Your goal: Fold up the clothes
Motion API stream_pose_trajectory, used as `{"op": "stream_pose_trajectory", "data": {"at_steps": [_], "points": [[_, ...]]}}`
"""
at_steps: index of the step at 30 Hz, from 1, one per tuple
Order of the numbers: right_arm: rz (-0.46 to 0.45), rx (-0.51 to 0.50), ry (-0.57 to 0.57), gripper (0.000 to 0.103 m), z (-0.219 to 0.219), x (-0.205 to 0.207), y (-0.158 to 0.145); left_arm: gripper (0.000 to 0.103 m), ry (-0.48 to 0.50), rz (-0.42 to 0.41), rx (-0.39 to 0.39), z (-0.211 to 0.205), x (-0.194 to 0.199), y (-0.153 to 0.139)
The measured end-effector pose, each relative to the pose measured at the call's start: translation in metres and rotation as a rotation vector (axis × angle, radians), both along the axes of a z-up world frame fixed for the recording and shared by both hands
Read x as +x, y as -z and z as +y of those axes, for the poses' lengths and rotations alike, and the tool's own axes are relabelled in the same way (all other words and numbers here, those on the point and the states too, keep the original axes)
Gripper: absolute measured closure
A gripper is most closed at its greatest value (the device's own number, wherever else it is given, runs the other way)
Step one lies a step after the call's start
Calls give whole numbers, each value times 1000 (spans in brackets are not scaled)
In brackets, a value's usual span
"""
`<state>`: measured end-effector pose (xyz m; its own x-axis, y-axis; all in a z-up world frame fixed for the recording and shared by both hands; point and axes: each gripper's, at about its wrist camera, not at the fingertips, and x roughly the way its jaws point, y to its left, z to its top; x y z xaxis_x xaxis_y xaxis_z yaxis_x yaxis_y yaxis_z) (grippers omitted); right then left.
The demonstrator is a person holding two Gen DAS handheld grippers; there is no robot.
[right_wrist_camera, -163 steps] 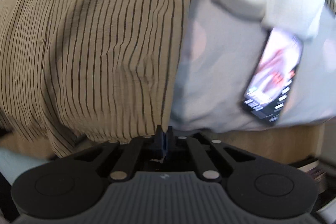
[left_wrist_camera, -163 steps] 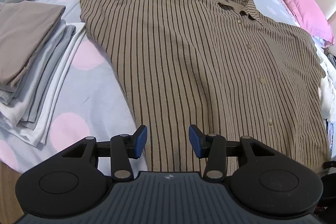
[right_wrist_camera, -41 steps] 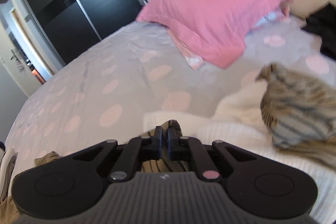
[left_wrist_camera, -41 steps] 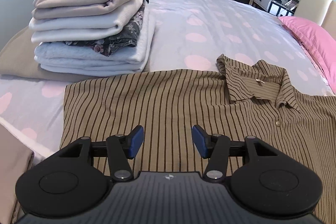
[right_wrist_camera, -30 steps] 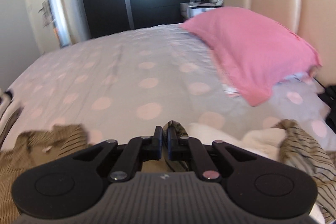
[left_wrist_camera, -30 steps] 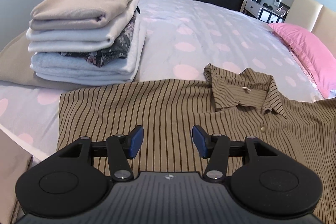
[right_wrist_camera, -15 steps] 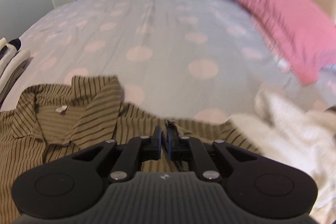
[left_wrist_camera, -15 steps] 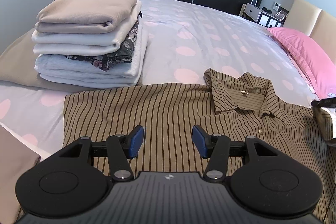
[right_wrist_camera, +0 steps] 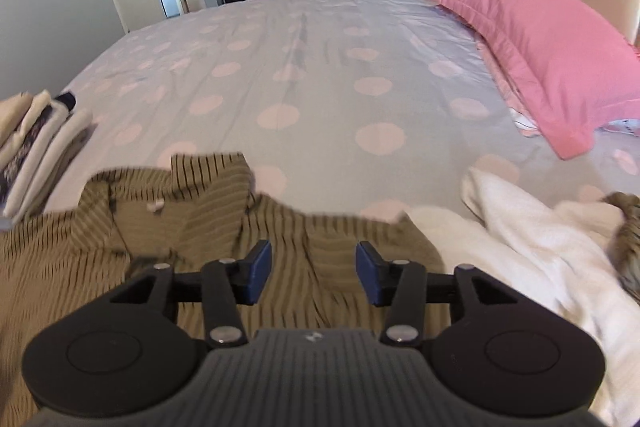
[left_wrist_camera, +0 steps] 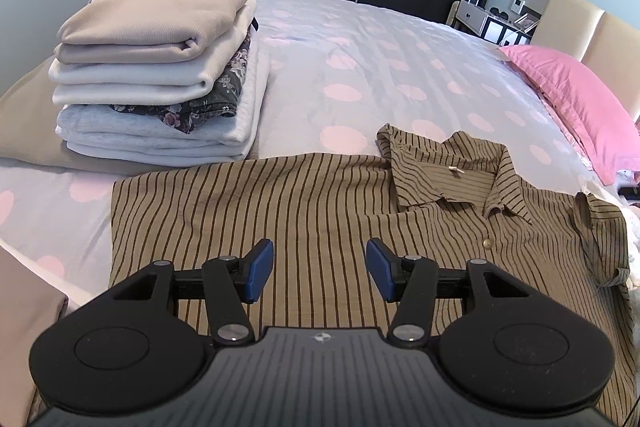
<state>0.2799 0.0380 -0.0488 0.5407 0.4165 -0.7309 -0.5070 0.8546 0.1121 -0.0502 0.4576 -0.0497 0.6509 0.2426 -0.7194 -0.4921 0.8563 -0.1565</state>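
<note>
On the bed the striped shirt lies spread flat, ready for folding; left tongs and right tongs both hover apart above it, empty

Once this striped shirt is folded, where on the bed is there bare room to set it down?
The widest bare sheet lies beyond the shirt's collar, between the stack of folded clothes and the pink pillow. It is crowded on the right, where a white towel is bunched against the shirt.
</note>
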Motion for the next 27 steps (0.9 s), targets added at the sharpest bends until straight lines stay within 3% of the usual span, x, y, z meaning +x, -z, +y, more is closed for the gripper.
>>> {"op": "stream_pose_trajectory", "data": {"at_steps": [2, 8, 12, 16, 20, 25, 27], "points": [[-14, -46, -4, 53, -10, -20, 4, 54, 2, -2, 3, -2, 0, -1], [-62, -244, -51, 49, -28, -74, 56, 54, 5, 16, 8, -3, -3, 1], [1, -219, -55, 66, -45, -81, 94, 54, -10, 26, 4, -1, -6, 3], [114, -182, -36, 65, -53, -73, 119, 54, -22, 31, 5, 3, -7, 5], [149, -153, 8, 64, -60, -77, 114, 54, -35, 36, 0, 12, -11, 4], [113, -112, 40, 46, -58, -103, 74, 54, -102, 38, 9, 39, -30, 2], [121, -78, 43, 45, -56, -116, 63, 54, -128, 48, 18, 54, -38, 4]]}}
